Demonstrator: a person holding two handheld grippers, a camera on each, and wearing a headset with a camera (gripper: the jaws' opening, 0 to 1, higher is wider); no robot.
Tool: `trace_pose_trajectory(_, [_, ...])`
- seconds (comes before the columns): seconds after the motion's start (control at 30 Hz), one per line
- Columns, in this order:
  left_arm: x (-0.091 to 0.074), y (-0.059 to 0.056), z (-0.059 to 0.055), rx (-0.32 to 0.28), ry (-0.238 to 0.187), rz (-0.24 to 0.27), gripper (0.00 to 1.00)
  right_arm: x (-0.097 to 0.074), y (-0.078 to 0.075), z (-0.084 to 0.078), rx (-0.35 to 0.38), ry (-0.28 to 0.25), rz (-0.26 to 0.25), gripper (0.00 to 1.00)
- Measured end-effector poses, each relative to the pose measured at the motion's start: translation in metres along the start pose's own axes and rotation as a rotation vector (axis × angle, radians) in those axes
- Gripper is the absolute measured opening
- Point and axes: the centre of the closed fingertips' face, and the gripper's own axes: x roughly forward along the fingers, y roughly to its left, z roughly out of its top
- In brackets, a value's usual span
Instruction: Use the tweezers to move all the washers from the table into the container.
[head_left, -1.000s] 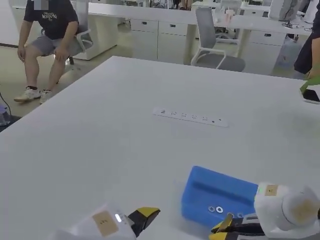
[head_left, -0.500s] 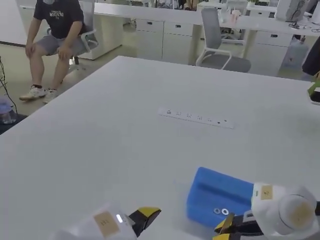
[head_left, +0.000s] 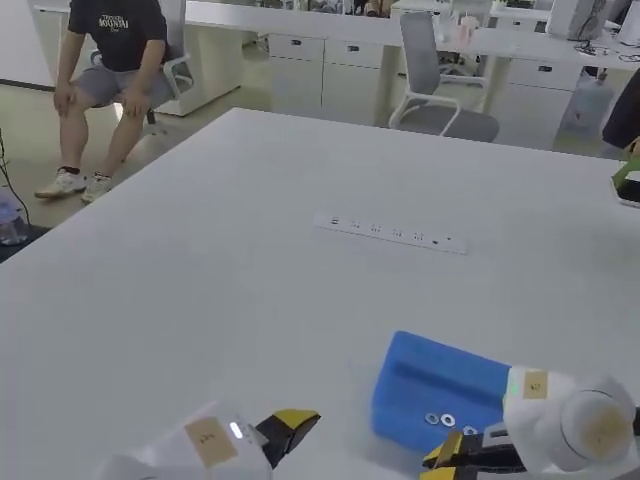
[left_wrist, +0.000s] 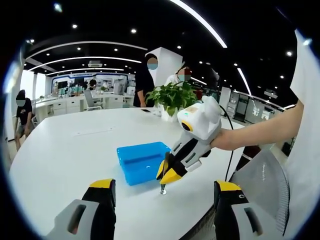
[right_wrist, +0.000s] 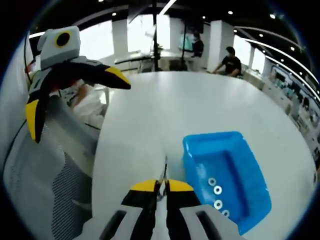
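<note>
White table (head_left: 250, 280) stretched across the room, and near its close edge sat the blue container (head_left: 440, 385), open side up. Off to one side of it the left tongs (left_wrist: 165, 186) gaped wide, while the right tongs (right_wrist: 156, 184) were pinched tight on the thin tweezers (right_wrist: 164, 172), whose tip pointed down at the table just beside the container's wall. Several small washers (right_wrist: 217, 190) lay inside the container, on its floor.

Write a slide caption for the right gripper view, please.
Right gripper holding tweezers beside a blue container with several washers inside, on a white table.
</note>
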Motion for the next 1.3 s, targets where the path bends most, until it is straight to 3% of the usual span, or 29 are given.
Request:
trace_pose_trajectory(0.2, [-0.001, 0.0, -0.001, 0.0, 0.002, 0.002, 0.82, -0.006, 0.002, 0.004, 0.017, -0.003, -0.005, 0.03])
trace_pose_trajectory(0.63, [-0.006, 0.004, 0.003, -0.012, -0.024, 0.023, 0.82, -0.03, -0.012, 0.04, 0.039, -0.072, -0.051, 0.03])
trace_pose_trajectory(0.8, [-0.006, 0.004, 0.005, -0.007, -0.027, 0.024, 0.82, -0.038, -0.024, 0.059, 0.064, -0.125, -0.071, 0.03])
trace_pose_trajectory(1.0, [-0.008, 0.004, 0.007, -0.008, -0.037, 0.022, 0.82, -0.041, -0.037, 0.073, 0.07, -0.152, -0.089, 0.03])
trace_pose_trajectory(1.1, [-0.009, 0.004, 0.009, -0.005, -0.05, 0.015, 0.83, -0.04, -0.046, 0.073, 0.046, -0.129, -0.114, 0.03])
trace_pose_trajectory(1.3, [-0.011, 0.008, 0.012, -0.004, -0.054, 0.028, 0.83, -0.035, -0.068, 0.068, 0.077, -0.114, -0.138, 0.03])
